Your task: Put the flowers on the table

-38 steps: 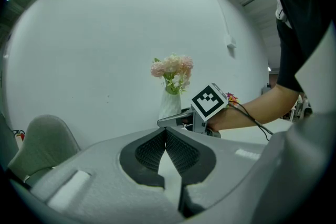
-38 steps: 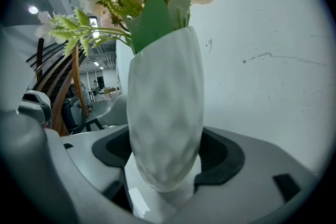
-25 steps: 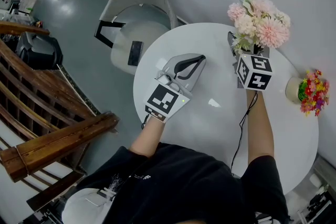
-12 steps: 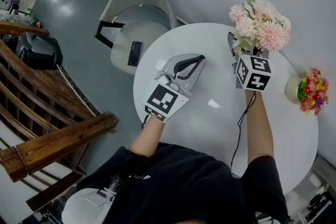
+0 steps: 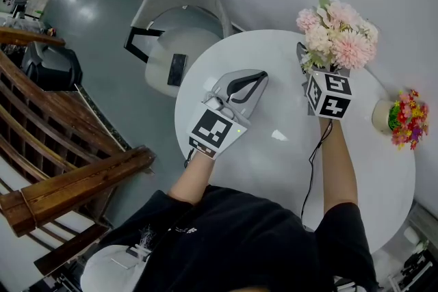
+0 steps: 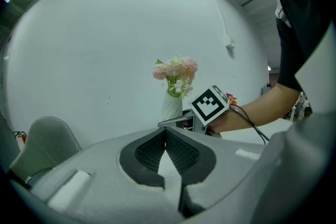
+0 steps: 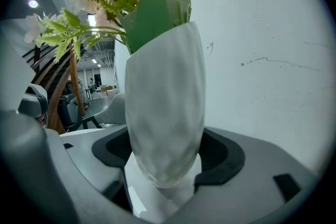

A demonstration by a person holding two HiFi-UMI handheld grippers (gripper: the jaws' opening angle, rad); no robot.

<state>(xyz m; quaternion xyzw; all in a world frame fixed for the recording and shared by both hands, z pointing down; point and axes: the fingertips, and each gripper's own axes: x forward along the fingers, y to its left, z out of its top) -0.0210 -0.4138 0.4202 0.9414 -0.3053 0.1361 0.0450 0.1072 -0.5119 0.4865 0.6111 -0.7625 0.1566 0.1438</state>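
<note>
The right gripper (image 7: 167, 157) holds its jaws wide around the white vase (image 7: 165, 97) of pink flowers (image 5: 337, 31), both pads seemingly against its sides. The vase stands upright at the far edge of the round table (image 5: 274, 167); whether its base touches the top is unclear. The left gripper (image 6: 166, 134) is empty over the table, its jaw tips together.
</note>
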